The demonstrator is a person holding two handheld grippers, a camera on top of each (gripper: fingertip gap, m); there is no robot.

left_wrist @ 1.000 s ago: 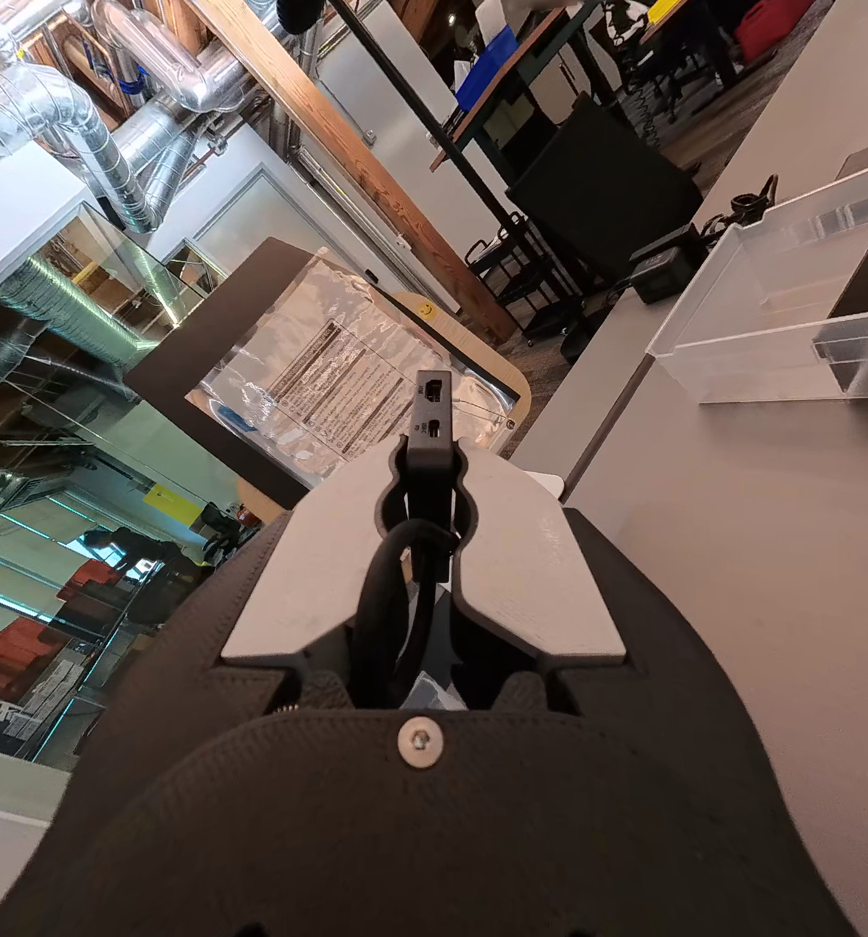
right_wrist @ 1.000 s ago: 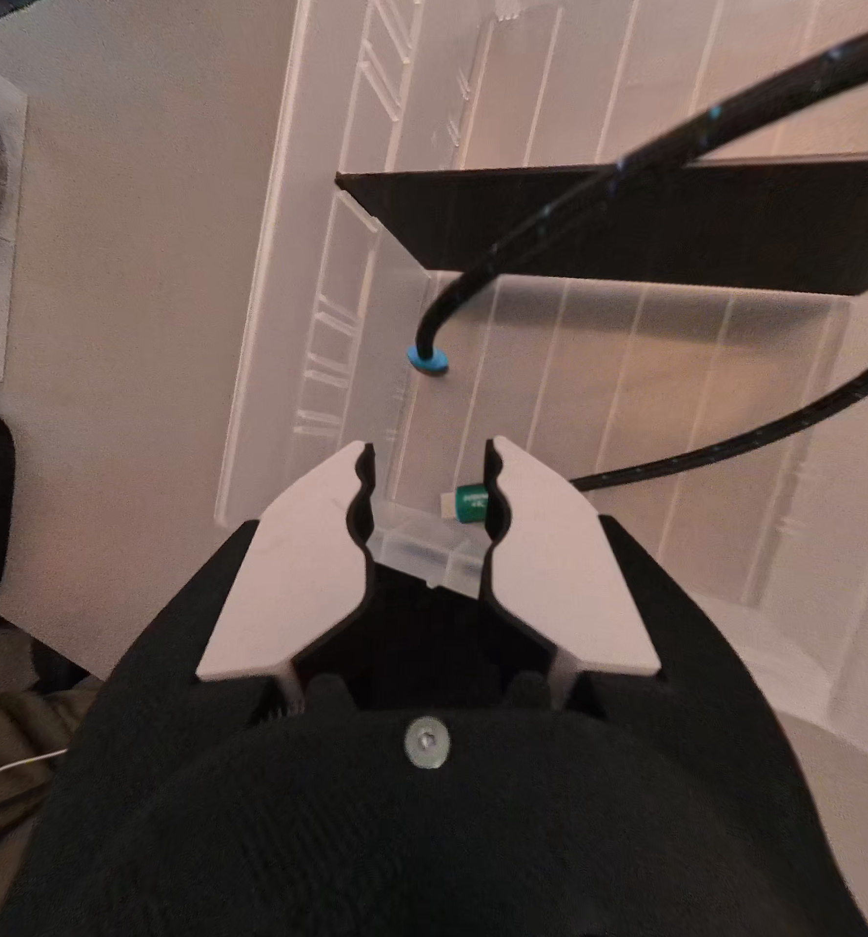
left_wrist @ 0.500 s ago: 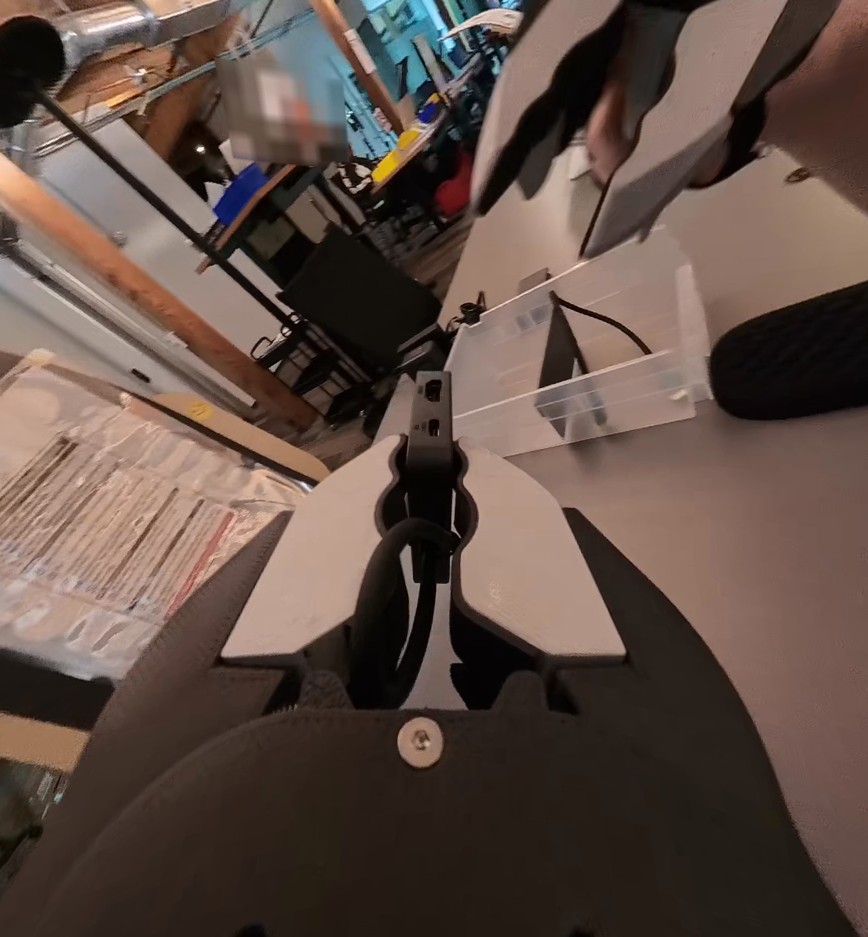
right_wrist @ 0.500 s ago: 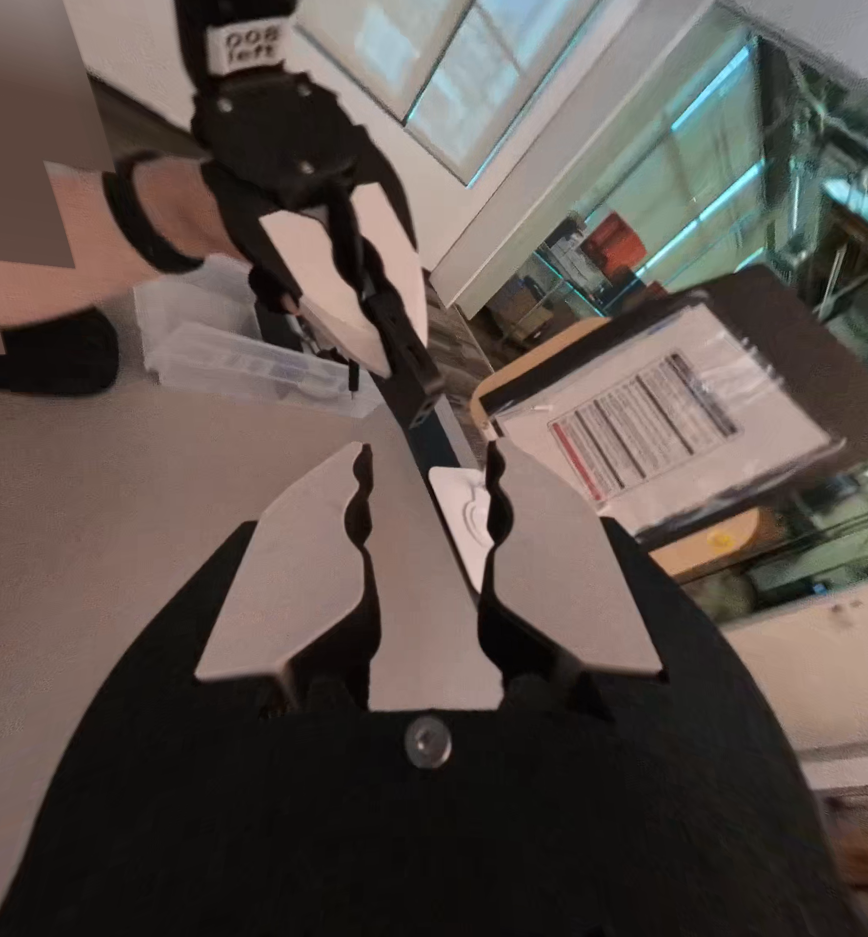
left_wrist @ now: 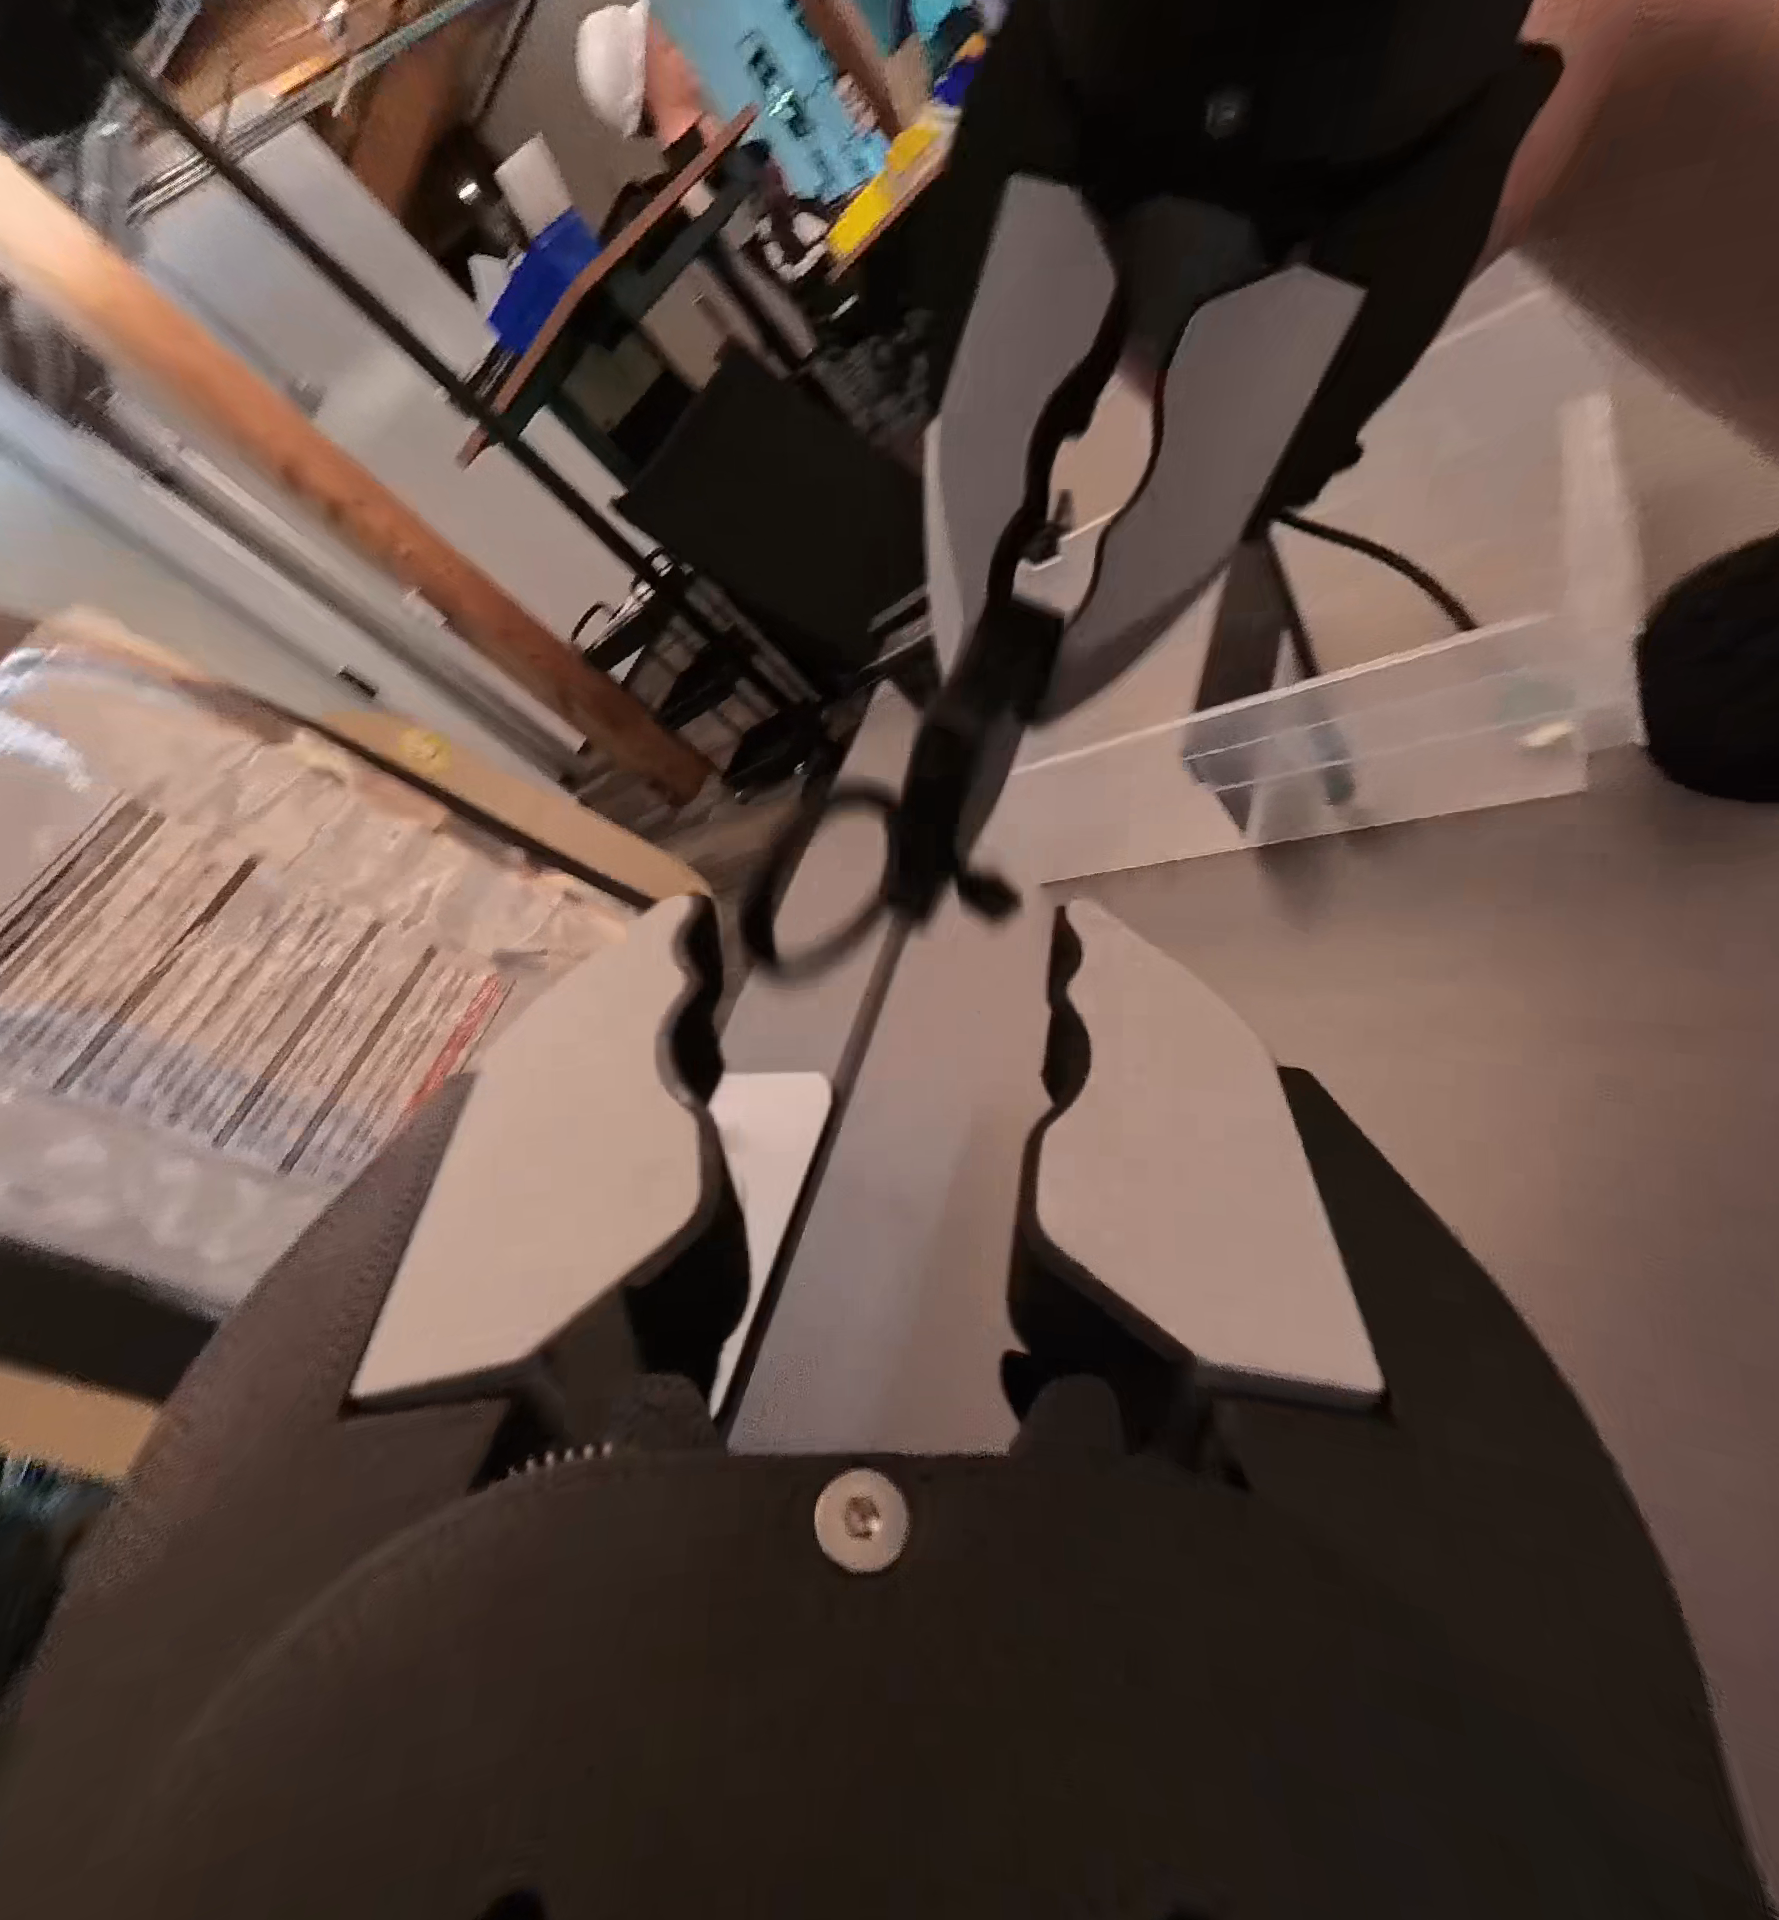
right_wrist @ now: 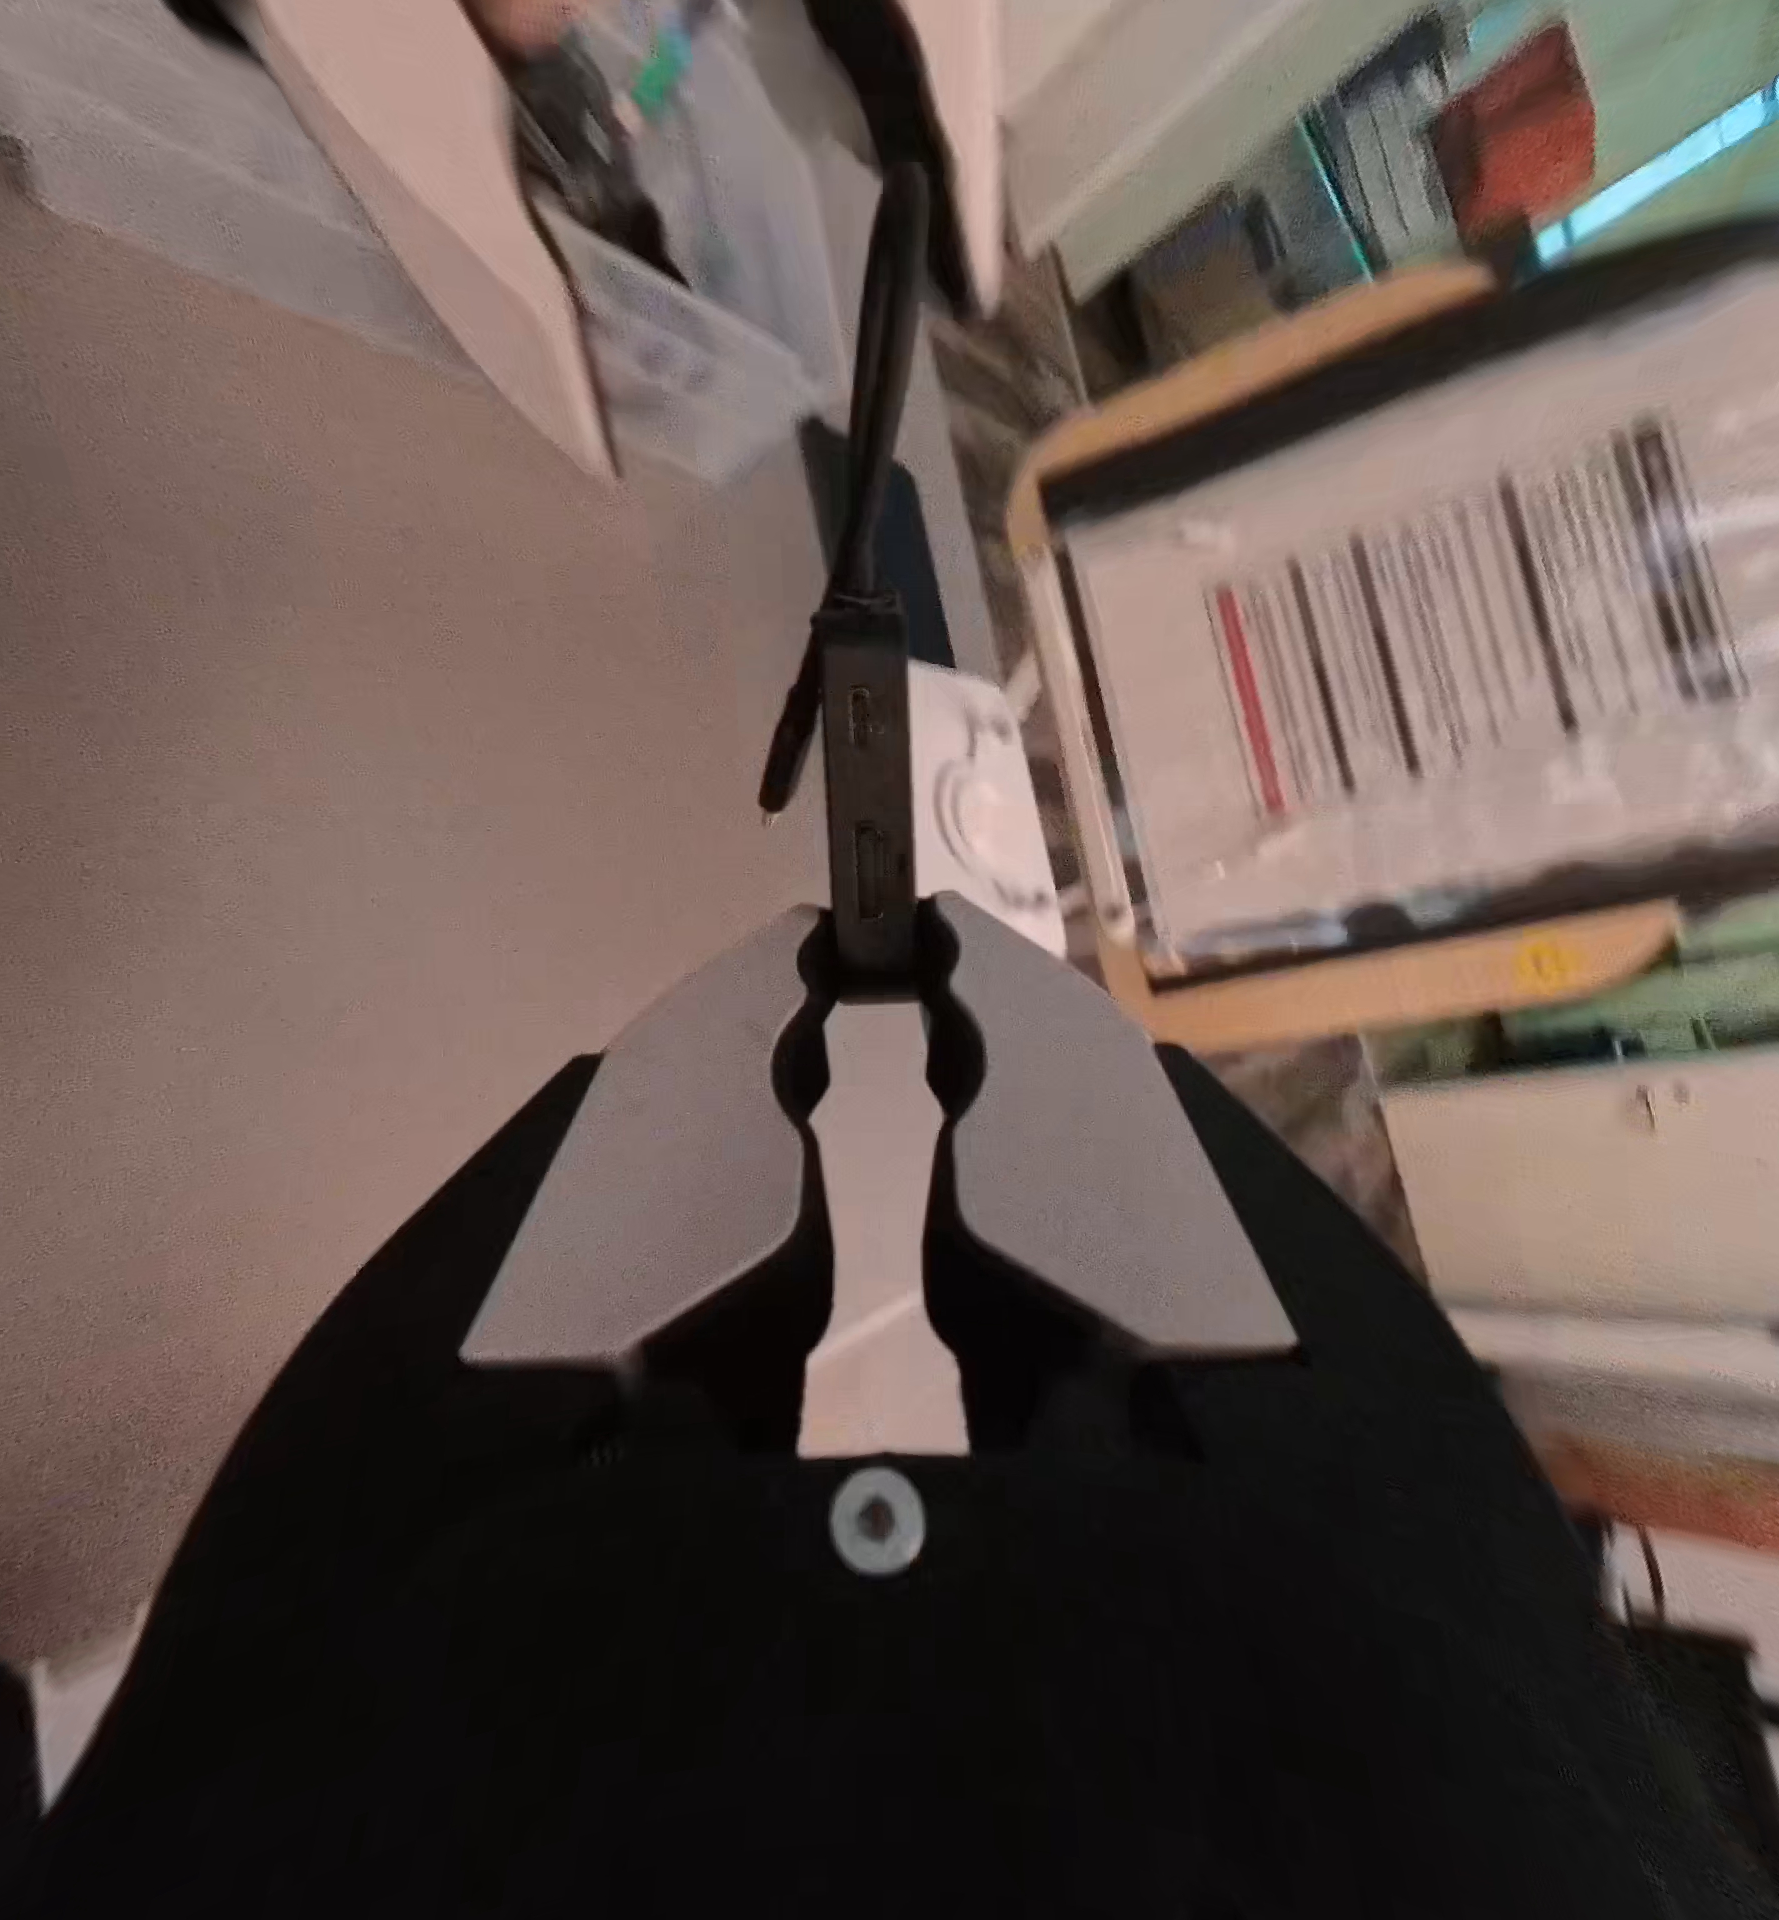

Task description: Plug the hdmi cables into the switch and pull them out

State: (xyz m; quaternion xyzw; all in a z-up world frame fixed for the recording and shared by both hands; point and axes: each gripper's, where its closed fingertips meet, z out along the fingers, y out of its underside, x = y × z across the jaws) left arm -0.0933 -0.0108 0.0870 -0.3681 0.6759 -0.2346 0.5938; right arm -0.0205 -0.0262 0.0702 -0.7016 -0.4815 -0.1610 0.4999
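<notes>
The switch [right_wrist: 869, 769] is a small flat black box with ports on its edge and a short black cable [right_wrist: 880, 416] looping from its far end. My right gripper [right_wrist: 869, 914] is shut on its near end and holds it in the air. In the left wrist view the right gripper [left_wrist: 1020, 634] comes down from above with the switch [left_wrist: 952, 769] and its cable loop [left_wrist: 812, 883] hanging just beyond my left gripper [left_wrist: 880, 925], which is open and empty. A black HDMI cable [left_wrist: 1384, 561] lies in the clear box [left_wrist: 1384, 748].
A grey table [left_wrist: 1384, 1143] lies below. A white pad [left_wrist: 771, 1143] sits at its edge. A dark board with a bagged sheet [left_wrist: 189, 987] stands to the left. A person's arm [left_wrist: 1695, 260] and black sleeve [left_wrist: 1758, 665] are on the right. Desks and chairs stand behind.
The switch has passed from my left gripper to my right. The left gripper opened and drew back. The right gripper swung from the clear box and shut on the switch.
</notes>
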